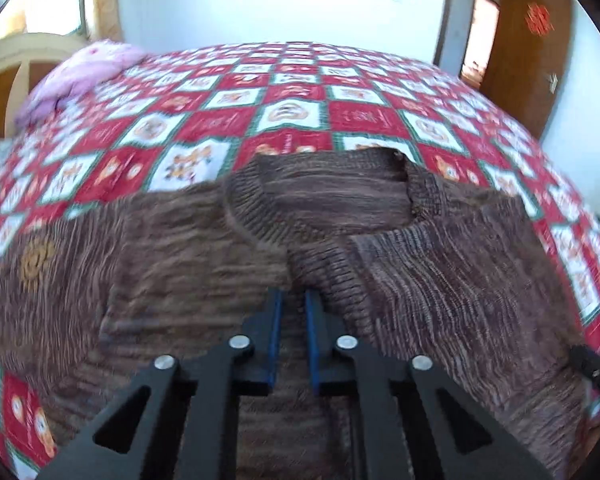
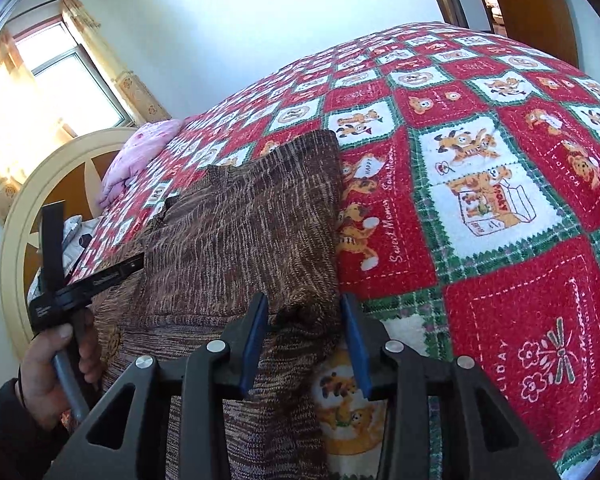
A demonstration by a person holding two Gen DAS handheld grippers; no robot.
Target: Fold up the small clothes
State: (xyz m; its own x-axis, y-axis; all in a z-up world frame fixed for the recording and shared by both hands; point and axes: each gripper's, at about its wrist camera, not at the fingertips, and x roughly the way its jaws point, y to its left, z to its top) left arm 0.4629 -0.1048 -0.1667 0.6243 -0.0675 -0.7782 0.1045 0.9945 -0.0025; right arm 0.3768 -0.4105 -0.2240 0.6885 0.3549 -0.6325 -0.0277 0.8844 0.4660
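One brown sweater (image 1: 380, 248) lies spread out on the bed (image 1: 292, 92), near the bed's near edge. Its neck hole faces the far side. A little yellow flower patch (image 1: 34, 264) is sewn on one side.

The left gripper (image 1: 292, 300) has its blue fingers almost closed, right over the sweater's front strip. I cannot tell if it pinches the cloth.

The right gripper (image 2: 306, 308) is spread wide at the sweater's side edge, with a fold of cloth between its fingers, not squeezed.

A hand (image 2: 50, 368) holds the left gripper's handle.

One pink pillow (image 2: 140, 152) sits at the far corner by the round headboard (image 2: 40, 184). One window (image 2: 72, 88) and one brown door (image 1: 528, 44) show.
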